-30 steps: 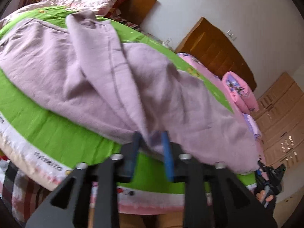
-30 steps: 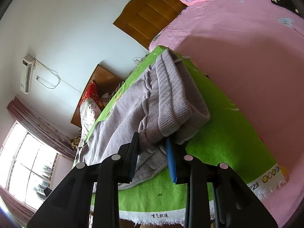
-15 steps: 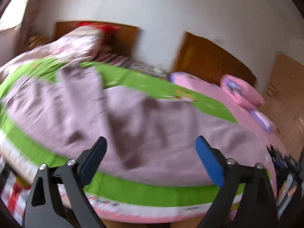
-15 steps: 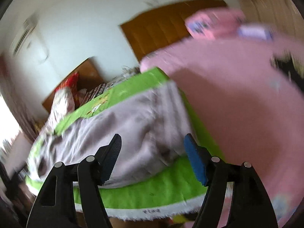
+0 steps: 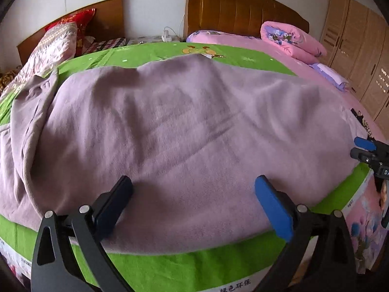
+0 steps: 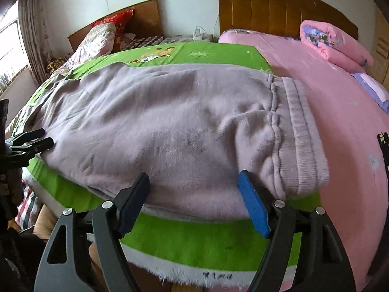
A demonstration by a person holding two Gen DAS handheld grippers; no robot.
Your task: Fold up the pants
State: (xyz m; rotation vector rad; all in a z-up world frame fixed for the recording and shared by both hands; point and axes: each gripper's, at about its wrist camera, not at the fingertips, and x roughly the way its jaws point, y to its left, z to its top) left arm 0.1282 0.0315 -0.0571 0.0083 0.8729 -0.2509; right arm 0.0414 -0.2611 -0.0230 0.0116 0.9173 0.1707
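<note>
The lilac pants (image 5: 184, 131) lie folded lengthwise across a green sheet (image 5: 184, 265) on the bed, with the ribbed waistband (image 6: 301, 136) at the right end and the legs bunched at the left (image 5: 26, 112). My left gripper (image 5: 194, 204) is open and empty, its jaws wide over the pants' near edge. My right gripper (image 6: 194, 202) is open and empty over the near edge by the waistband. Each gripper shows at the edge of the other's view: the right one (image 5: 369, 150) and the left one (image 6: 26, 143).
A pink sheet (image 6: 340, 112) covers the bed to the right, with a folded pink quilt (image 6: 333, 41) near the wooden headboard (image 6: 279, 2). A patterned pillow (image 5: 53, 46) lies at the far left. Wooden wardrobes (image 5: 359, 48) stand at the right.
Both grippers have let go of the pants and opened wide. The pants have dropped flat on the green sheet, and both views have levelled out.
</note>
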